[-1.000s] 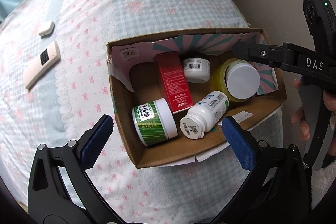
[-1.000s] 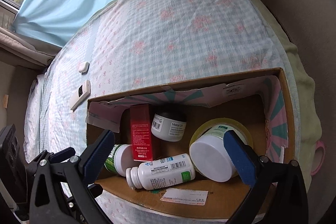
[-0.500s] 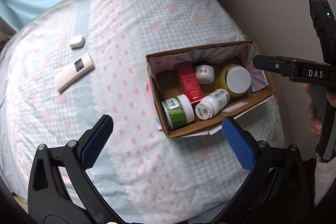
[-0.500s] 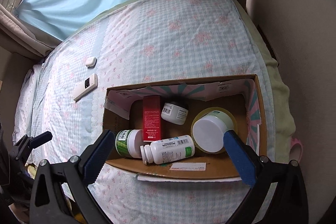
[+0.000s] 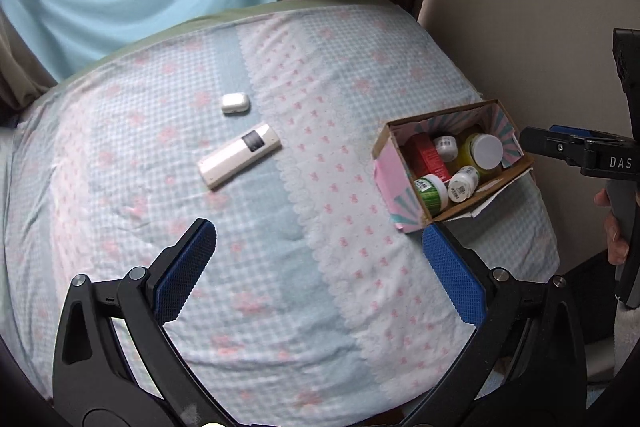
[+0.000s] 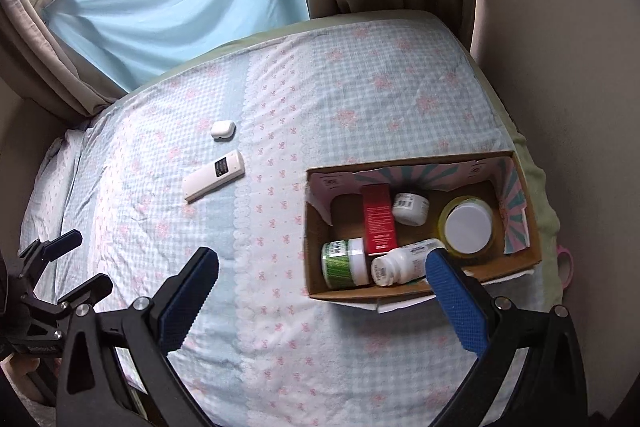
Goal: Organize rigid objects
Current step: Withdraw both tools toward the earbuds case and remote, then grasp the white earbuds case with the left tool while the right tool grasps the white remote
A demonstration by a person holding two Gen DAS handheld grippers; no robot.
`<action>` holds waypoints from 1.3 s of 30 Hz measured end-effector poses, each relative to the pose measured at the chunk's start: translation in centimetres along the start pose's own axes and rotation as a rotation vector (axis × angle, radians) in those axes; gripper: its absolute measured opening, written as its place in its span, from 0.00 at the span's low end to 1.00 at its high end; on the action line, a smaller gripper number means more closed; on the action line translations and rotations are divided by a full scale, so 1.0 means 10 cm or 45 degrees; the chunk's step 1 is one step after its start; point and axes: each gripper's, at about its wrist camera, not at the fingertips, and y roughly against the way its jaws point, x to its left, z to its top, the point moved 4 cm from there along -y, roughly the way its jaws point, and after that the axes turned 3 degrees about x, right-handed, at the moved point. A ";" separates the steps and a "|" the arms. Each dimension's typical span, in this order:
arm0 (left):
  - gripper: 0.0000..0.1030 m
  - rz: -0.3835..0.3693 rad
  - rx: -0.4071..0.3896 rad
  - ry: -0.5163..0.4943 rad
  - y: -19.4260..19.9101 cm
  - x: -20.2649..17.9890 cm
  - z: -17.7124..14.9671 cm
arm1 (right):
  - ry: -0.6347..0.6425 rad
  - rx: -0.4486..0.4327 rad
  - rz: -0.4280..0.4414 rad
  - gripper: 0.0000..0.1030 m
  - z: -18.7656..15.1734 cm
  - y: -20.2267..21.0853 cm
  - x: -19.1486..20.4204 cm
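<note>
Left gripper [image 5: 320, 259] jaws spread wide, holding nothing, hovering above the bed [image 5: 280, 307]. Right gripper [image 6: 322, 287] likewise wide open and empty, also above the bed.

Left wrist view, left to right: ahead and a bit left of the left gripper lies the remote [image 5: 239, 160], flat on the bedsheet, tilted diagonally. Just beyond it, a small white case [image 5: 235, 103], apart from the remote. Ahead-right, just past the right blue pad, sits the box [image 5: 386, 167], open top, near the bed's right edge. Far right, the right gripper's black finger pokes in at box height, a hand [image 5: 614, 227] on its handle.

Right wrist view, left to right: left gripper's fingers show at far left edge, low. Ahead-left of the right gripper: remote [image 6: 214, 175] and case [image 6: 222, 129], well apart from the box. Ahead-right: box [image 6: 316, 267], its near wall partly behind the right blue pad.

Inside box, left to right: green jar [image 6: 345, 263] on its side at near-left corner; red carton [image 6: 378, 219] lying flat, touching the green jar's lid end; white bottle [image 6: 402, 263] on its side, along near wall, just beside the green jar; small white jar [image 6: 410, 209] toward far wall, right of the carton; yellow jar [image 6: 468, 225], white lid up, toward the right end.
</note>
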 end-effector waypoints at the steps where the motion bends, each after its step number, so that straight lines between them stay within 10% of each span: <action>1: 1.00 -0.011 -0.005 -0.017 0.06 0.15 -0.01 | -0.037 -0.005 -0.006 1.00 -0.04 0.01 0.13; 15: 1.00 -0.050 0.025 -0.309 -0.02 1.77 0.64 | -0.413 -0.039 -0.011 1.00 -0.16 -0.48 1.68; 29: 1.00 0.007 0.280 -1.030 -2.35 1.44 1.74 | -0.850 -0.117 -0.121 1.00 0.11 -2.26 2.13; 39: 0.79 -0.061 0.445 -1.303 -3.74 1.28 1.64 | -0.986 -0.152 -0.353 0.90 0.43 -3.42 2.03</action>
